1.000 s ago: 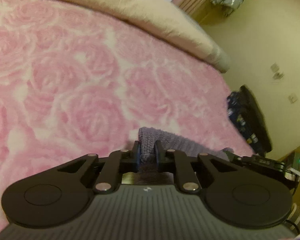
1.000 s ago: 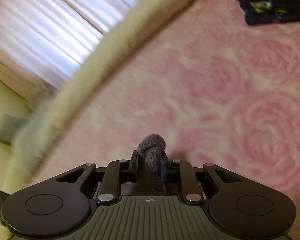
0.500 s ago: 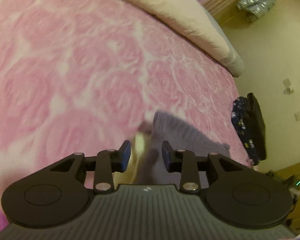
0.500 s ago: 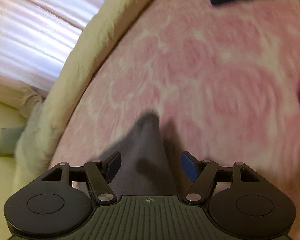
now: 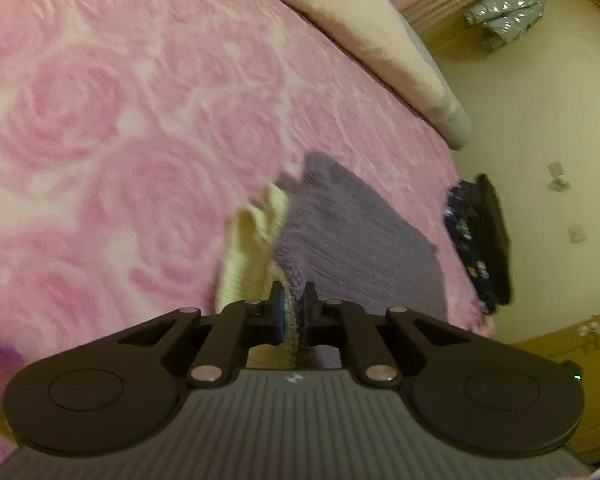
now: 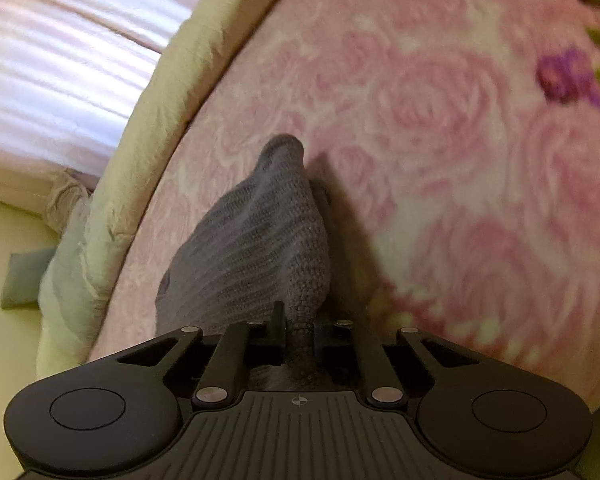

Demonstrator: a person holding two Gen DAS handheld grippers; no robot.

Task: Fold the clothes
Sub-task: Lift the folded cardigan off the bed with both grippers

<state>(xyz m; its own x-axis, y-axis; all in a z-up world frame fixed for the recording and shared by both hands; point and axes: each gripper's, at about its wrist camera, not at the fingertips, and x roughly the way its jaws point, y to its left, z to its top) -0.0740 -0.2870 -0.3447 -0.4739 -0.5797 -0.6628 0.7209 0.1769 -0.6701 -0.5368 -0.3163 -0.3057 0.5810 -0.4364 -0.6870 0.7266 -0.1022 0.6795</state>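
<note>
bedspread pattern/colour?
Pink rose pattern on a paler ground, on the bedspread; clearest in the left wrist view.

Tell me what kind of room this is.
Most likely a bedroom. The knitted garment lies on a bed spread with a pink rose-patterned blanket, a cream duvet runs along its edge, and pale curtains hang behind it.

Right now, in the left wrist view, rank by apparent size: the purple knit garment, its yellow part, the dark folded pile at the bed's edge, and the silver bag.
1. Purple knit garment
2. Yellow part
3. Dark folded pile
4. Silver bag

The last three sit at different depths, so their order is unsure.
</note>
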